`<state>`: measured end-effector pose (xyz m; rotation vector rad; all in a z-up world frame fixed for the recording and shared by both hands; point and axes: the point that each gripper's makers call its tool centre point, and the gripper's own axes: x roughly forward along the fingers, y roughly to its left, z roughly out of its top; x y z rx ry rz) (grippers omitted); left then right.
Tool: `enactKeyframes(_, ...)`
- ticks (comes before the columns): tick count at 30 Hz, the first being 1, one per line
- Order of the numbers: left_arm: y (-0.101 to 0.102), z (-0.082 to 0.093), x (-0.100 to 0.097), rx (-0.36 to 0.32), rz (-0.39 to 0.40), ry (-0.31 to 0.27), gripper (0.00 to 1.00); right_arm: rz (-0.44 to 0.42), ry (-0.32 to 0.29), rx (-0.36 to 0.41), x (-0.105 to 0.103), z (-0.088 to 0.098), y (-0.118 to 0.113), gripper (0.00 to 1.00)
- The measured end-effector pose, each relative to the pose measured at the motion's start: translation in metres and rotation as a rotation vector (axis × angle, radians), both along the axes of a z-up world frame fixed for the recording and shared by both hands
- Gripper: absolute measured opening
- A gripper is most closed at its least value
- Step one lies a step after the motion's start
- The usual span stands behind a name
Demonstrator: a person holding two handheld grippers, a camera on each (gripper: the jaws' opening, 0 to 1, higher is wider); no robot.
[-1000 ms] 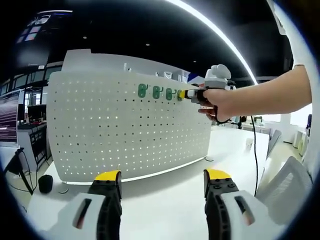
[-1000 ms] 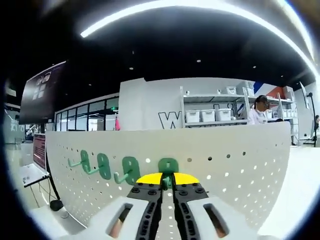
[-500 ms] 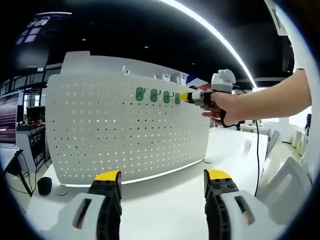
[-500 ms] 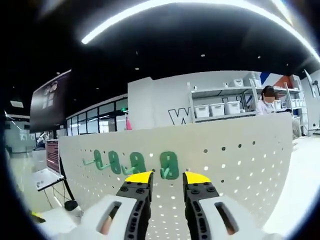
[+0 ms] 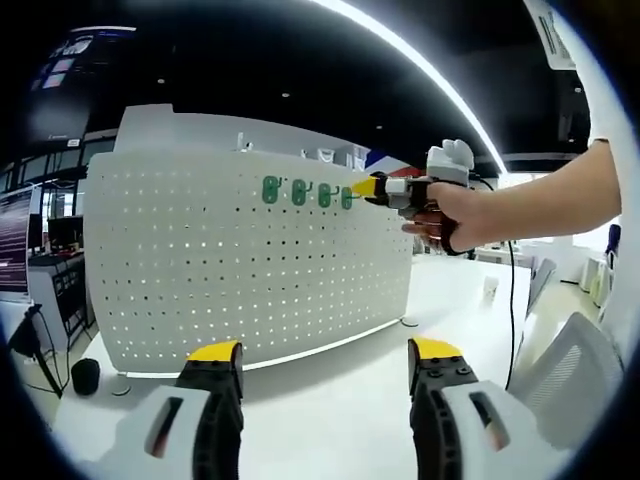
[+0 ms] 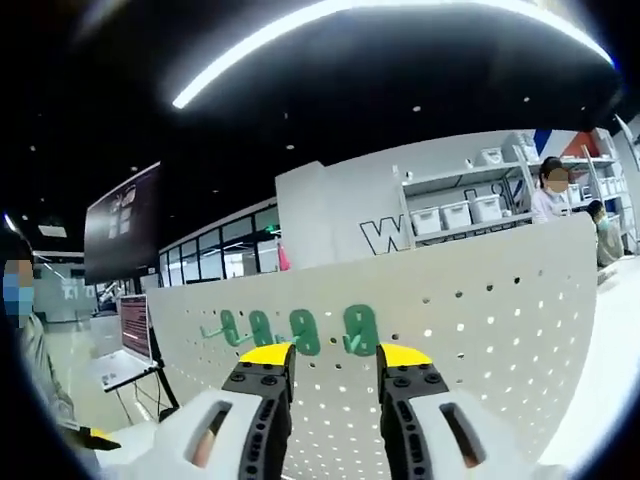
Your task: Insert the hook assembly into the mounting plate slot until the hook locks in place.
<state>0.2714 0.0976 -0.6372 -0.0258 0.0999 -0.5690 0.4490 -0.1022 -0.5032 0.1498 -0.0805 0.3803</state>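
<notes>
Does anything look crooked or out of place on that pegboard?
Nothing stands out. Four green hooks sit in an even row near the top of the white pegboard, which stands upright on the table.

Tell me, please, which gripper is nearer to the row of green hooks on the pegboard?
Right. The right gripper is up at the green hooks, jaws open just off the end one; the left gripper sits low over the table, well back.
</notes>
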Motion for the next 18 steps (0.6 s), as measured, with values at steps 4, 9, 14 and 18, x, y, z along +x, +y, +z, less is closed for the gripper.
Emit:
enactKeyframes(4, 0.001, 0.003, 0.001, -0.001, -0.001, -0.003, 0.69, 0.035, -0.021, -0.005, -0.011, 0.002, -0.003, 0.32)
enactKeyframes(9, 0.003, 0.006, 0.002, -0.002, 0.001, -0.007, 0.7, 0.097, -0.039, -0.045, -0.029, -0.003, 0.0, 0.34)
enactKeyframes(14, 0.004, 0.007, 0.003, -0.001, -0.001, -0.009, 0.7, 0.151, -0.043, -0.073, -0.049, -0.014, 0.004, 0.37)
enactKeyframes(18, 0.006, 0.011, 0.004, 0.0, -0.001, -0.018, 0.72, 0.183, -0.032, -0.06, -0.065, -0.022, 0.002, 0.4)
